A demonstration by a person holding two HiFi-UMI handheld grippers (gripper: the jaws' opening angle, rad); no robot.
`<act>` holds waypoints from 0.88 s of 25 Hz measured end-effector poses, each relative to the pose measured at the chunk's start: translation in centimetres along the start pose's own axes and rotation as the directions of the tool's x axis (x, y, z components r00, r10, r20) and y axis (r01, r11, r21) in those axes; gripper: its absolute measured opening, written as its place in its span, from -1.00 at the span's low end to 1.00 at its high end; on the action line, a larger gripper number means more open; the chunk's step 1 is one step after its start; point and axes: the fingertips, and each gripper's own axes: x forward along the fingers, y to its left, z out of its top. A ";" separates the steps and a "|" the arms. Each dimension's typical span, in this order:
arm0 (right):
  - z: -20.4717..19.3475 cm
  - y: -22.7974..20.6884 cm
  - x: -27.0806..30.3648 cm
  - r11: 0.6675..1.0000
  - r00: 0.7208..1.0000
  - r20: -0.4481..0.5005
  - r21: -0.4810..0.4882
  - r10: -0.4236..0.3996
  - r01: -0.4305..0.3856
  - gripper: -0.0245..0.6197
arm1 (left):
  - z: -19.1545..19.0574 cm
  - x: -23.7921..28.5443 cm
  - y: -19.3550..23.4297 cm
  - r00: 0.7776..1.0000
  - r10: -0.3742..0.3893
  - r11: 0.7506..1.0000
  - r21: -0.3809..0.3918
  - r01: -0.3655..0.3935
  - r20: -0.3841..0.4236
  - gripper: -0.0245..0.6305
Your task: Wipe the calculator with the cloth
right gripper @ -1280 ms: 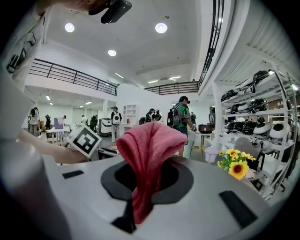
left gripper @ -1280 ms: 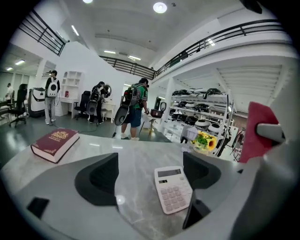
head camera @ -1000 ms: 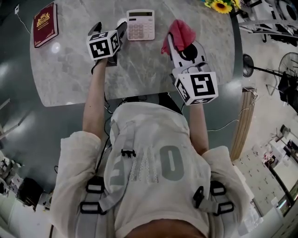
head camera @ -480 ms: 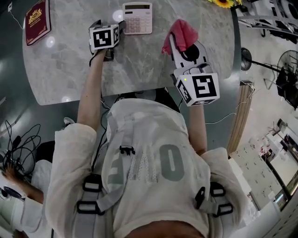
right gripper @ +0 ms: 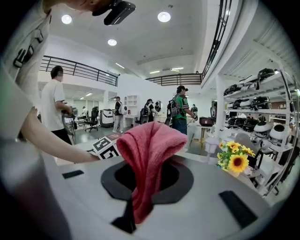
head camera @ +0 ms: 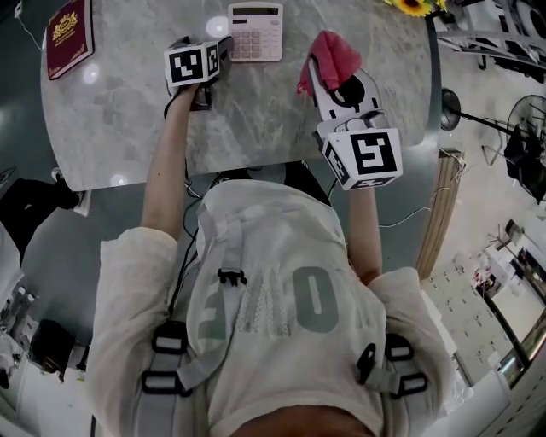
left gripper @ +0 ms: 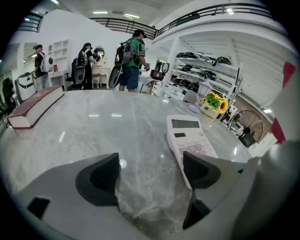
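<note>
A white calculator (head camera: 255, 32) lies flat at the far edge of the grey marble table (head camera: 256, 119); the left gripper view has the calculator (left gripper: 190, 140) just right of centre. My left gripper (head camera: 213, 53) rests low on the table, open, with its right jaw beside the calculator's near left edge and only bare marble between the jaws. My right gripper (head camera: 322, 75) is held above the table to the calculator's right, shut on a red cloth (head camera: 329, 58). In the right gripper view the red cloth (right gripper: 149, 157) bunches up out of the closed jaws.
A dark red book (head camera: 67, 27) lies at the table's far left. Yellow sunflowers (head camera: 408, 7) stand at the far right corner. A fan (head camera: 527, 136) and shelving stand on the floor to the right. Several people stand in the background behind the table.
The left gripper has moved a little further toward the calculator's left edge. The right gripper with the cloth has stayed nearly still.
</note>
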 end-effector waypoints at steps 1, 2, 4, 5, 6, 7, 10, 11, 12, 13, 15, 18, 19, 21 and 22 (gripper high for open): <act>0.1 -0.1 0.4 1.000 1.000 -0.002 -0.015 0.003 -0.003 -0.75 | 0.0 0.0 0.0 1.000 -0.001 1.000 0.001 0.001 0.001 0.35; 0.1 -0.1 0.8 0.999 1.000 -0.009 -0.038 0.005 -0.005 -0.75 | 0.1 0.0 -0.1 1.000 -0.001 1.000 0.002 0.001 0.002 0.35; 0.0 -0.3 2.2 0.993 0.999 -0.037 -0.115 0.004 -0.008 -0.75 | 0.1 -0.1 -0.1 1.000 -0.001 1.000 0.003 0.001 0.005 0.35; -0.2 -0.3 3.1 0.986 0.998 -0.057 -0.164 0.003 -0.012 -0.75 | 0.1 -0.1 0.0 1.000 -0.001 1.000 0.004 0.001 0.006 0.35; -0.3 -0.4 4.1 0.976 0.997 -0.080 -0.215 0.002 -0.019 -0.75 | 0.1 -0.1 0.0 1.000 -0.001 1.000 0.004 0.001 0.007 0.35; -0.3 -0.4 5.2 0.963 0.995 -0.103 -0.267 0.001 -0.029 -0.75 | 0.1 -0.1 0.0 1.000 -0.001 1.000 0.004 0.001 0.007 0.35; -1.0 -0.7 9.1 0.899 0.983 -0.184 -0.433 -0.011 -0.071 -0.75 | 0.1 -0.2 0.0 1.000 -0.001 1.000 0.005 0.001 0.004 0.35; -1.4 -0.7 10.5 0.870 0.976 -0.216 -0.484 -0.017 -0.092 -0.75 | 0.1 -0.2 0.0 1.000 -0.002 1.000 0.006 0.002 0.004 0.35; -2.1 -0.8 11.9 0.840 0.968 -0.249 -0.531 -0.023 -0.116 -0.75 | 0.2 -0.2 0.0 1.000 -0.002 1.000 0.007 0.002 0.004 0.35; -2.8 -0.7 13.1 0.804 0.959 -0.282 -0.577 -0.031 -0.144 -0.75 | 0.2 -0.2 -0.1 1.000 -0.002 1.000 0.008 0.002 0.004 0.35; -4.6 -0.5 15.3 0.718 0.938 -0.343 -0.667 -0.058 -0.199 -0.75 | 0.2 -0.2 -0.1 1.000 -0.004 1.000 0.009 0.004 0.003 0.35; -6.9 0.1 17.9 0.588 0.902 -0.419 -0.758 -0.104 -0.284 -0.75 | 0.1 -0.2 0.0 1.000 -0.006 1.000 0.009 0.006 -0.001 0.35; -7.5 0.3 18.7 0.547 0.890 -0.441 -0.776 -0.118 -0.313 -0.75 | 0.1 -0.3 0.0 1.000 -0.006 1.000 0.011 0.006 -0.002 0.35; -8.8 0.7 20.1 0.471 0.866 -0.479 -0.803 -0.145 -0.365 -0.75 | 0.2 -0.2 0.0 1.000 -0.007 1.000 0.013 0.007 -0.003 0.35; -9.3 0.8 20.6 0.443 0.856 -0.493 -0.810 -0.157 -0.385 -0.75 | 0.3 -0.3 0.0 1.000 -0.007 1.000 0.014 0.008 -0.003 0.35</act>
